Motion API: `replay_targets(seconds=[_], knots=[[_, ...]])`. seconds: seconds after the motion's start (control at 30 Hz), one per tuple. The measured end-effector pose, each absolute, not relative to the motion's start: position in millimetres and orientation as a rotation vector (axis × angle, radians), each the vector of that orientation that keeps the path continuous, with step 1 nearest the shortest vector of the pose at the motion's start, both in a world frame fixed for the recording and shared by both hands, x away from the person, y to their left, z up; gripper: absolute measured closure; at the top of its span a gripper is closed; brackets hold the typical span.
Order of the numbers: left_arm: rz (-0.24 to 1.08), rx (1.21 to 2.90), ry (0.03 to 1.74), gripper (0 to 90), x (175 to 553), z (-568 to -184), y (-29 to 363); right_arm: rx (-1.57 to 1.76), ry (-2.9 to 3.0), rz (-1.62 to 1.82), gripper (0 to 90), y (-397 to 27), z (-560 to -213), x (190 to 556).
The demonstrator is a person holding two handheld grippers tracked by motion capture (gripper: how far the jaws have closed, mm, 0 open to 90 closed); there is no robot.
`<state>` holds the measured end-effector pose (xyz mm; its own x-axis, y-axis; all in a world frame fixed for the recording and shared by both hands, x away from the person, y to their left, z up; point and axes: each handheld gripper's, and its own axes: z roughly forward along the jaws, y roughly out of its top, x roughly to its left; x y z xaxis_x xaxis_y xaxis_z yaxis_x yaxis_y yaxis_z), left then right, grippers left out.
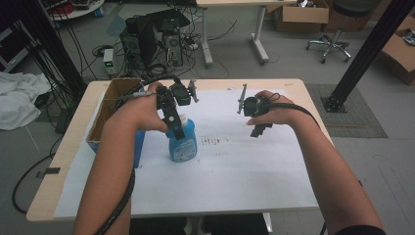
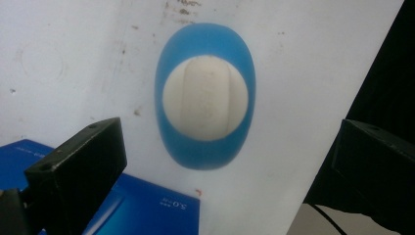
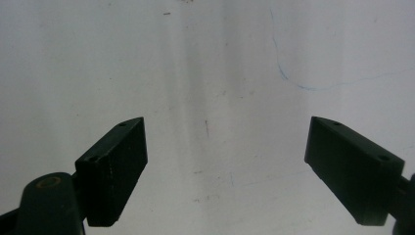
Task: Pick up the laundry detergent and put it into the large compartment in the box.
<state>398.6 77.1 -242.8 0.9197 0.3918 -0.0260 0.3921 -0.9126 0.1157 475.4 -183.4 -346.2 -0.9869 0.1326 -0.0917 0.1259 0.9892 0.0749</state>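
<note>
a light wooden table (image 1: 63, 147) is covered by a large white paper sheet (image 1: 244, 171), faintly smudged. grey floor (image 1: 293, 68) is seen beyond it. black computer towers (image 1: 151, 41) amid tangled cables are set behind. a second white-legged desk (image 1: 257, 34), a wheeled stool (image 1: 337, 29) and brown cardboard boxes (image 1: 301, 14) are noted at the back right. a white cloth heap (image 1: 17, 100) lies at left.

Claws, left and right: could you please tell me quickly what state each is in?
Left claw: open, above the blue bottle, holding nothing.
Right claw: open, empty, over white paper.
</note>
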Motion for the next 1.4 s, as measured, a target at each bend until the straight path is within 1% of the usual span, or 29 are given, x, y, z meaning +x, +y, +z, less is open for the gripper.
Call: replay_targets(seconds=[0.53,0.87,1.07,1.27,1.4], knots=[[0.0,3.025,0.574,0.0,411.3,-261.6,70.9,0.206,3.038,0.1,16.1,-180.9,-353.2,475.0],[-0.026,3.007,0.573,0.1,415.3,-281.1,73.2,0.216,3.038,0.091,16.0,-183.1,-353.8,475.7],[-0.018,3.019,0.577,0.1,415.7,-286.7,72.2,0.215,3.041,0.089,16.1,-182.7,-356.1,475.0],[0.003,3.06,0.55,0.1,416.7,-291.2,66.7,0.214,3.039,0.086,16.0,-181.7,-357.6,474.1],[0.014,3.054,0.533,0.3,417.2,-291.4,64.4,0.21,3.041,0.092,16.1,-181.5,-358.0,474.6]])
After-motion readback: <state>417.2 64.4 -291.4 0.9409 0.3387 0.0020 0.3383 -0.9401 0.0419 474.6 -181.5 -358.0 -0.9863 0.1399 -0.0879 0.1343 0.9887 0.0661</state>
